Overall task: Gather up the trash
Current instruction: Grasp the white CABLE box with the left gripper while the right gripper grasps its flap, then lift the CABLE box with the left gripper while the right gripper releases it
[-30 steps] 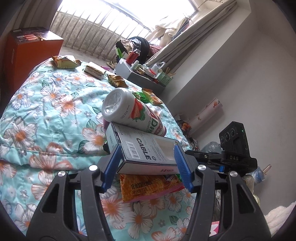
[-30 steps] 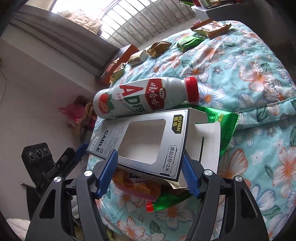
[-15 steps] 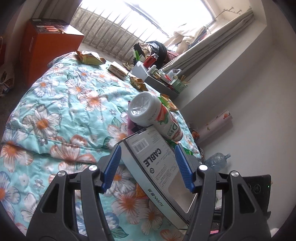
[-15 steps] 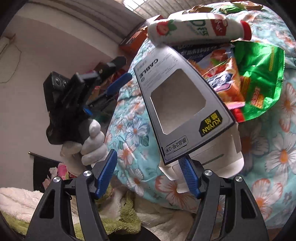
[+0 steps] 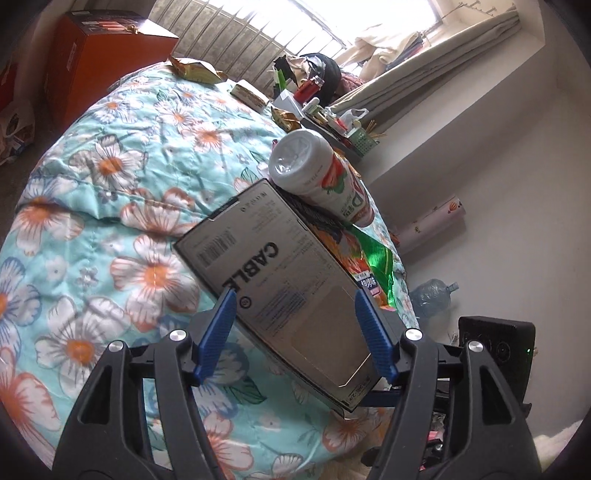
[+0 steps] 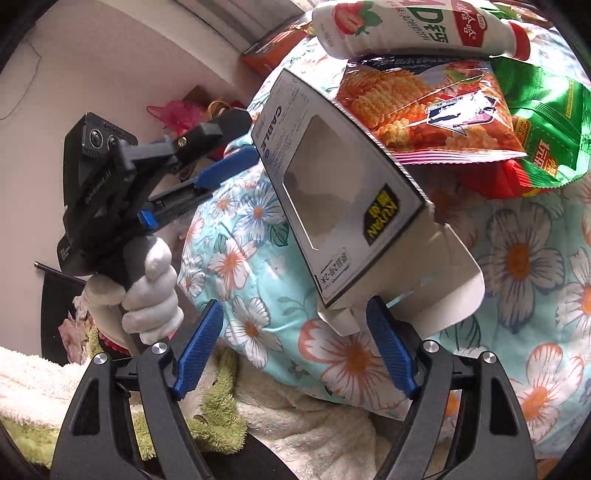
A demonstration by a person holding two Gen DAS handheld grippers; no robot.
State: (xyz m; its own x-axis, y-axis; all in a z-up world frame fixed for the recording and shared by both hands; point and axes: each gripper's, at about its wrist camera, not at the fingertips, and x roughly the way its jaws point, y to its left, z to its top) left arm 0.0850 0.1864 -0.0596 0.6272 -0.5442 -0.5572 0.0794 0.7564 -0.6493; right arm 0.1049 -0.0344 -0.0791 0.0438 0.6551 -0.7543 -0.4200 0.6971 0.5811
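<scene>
- A grey carton (image 5: 280, 291) printed "CABLE", with a barcode on its back, was seen tilted at the near edge of the bed (image 5: 110, 206), covered by a floral quilt.
- On its windowed front (image 6: 332, 192), a black-and-yellow "KUYAN" tag was read; Chinese text with "2" ran along the lower edge, and a white end flap (image 6: 454, 280) hung open.
- A white bottle (image 6: 413, 29) with a strawberry picture, red "AD" lettering and a red cap lay on its side atop the snack bags.
- An orange snack bag (image 6: 424, 110) and a green bag (image 6: 546, 122) bearing Chinese characters were piled beneath it.
- The left tongs (image 5: 295, 332) were held spread, the carton between their blue pads; contact could not be told.
- The right tongs (image 6: 295, 350) were spread, one pad (image 6: 388, 350) at the carton's flap.
</scene>
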